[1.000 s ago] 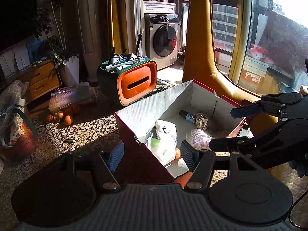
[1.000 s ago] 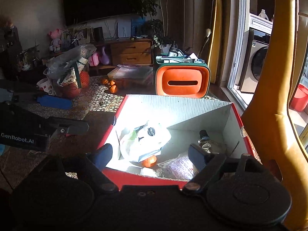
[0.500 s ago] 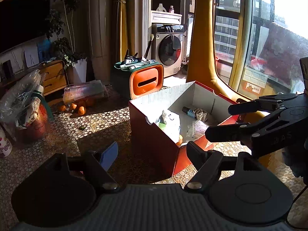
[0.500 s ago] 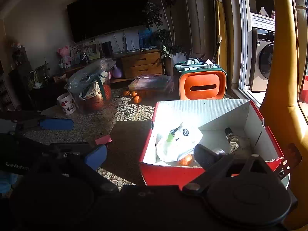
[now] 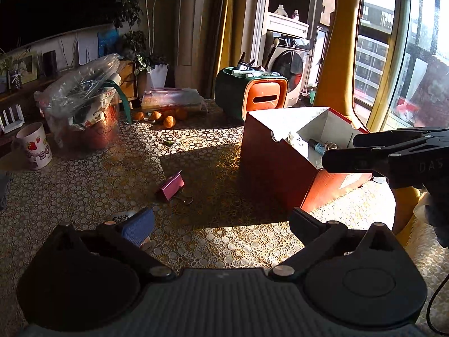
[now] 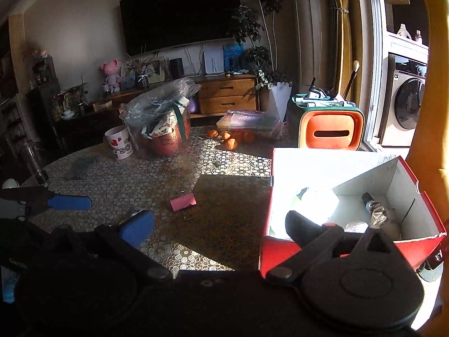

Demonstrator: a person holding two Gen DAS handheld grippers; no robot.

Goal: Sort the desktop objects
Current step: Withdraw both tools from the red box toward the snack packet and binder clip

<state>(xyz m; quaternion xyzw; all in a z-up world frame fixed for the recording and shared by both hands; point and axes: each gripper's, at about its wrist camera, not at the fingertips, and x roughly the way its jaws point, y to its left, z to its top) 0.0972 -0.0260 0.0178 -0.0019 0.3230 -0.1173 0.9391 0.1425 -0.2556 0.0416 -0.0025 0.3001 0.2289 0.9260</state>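
A pink binder clip (image 5: pixel 170 186) (image 6: pixel 183 201) lies on the patterned tablecloth, left of the red box (image 5: pixel 269 163) (image 6: pixel 322 165). In the box are a white bag and a small bottle (image 6: pixel 373 207). My left gripper (image 5: pixel 220 221) hangs over the cloth in front of the clip, its jaws opening with nothing between them. A small silver round thing (image 5: pixel 120 216) lies by its left pad. My right gripper (image 6: pixel 219 226) is open and empty at the box's near left corner. Its fingers (image 5: pixel 364 154) reach in from the right in the left wrist view.
At the back of the table stand a mug (image 6: pixel 120 143), a bucket under a plastic bag (image 6: pixel 162 123), several oranges (image 6: pixel 231 143) and an orange-and-green storage case (image 6: pixel 328 132). A yellow chair rises behind the box.
Both grippers have drawn back and leftward from above the box. The left jaws have spread wider. The pink clip and the bare cloth have come into view.
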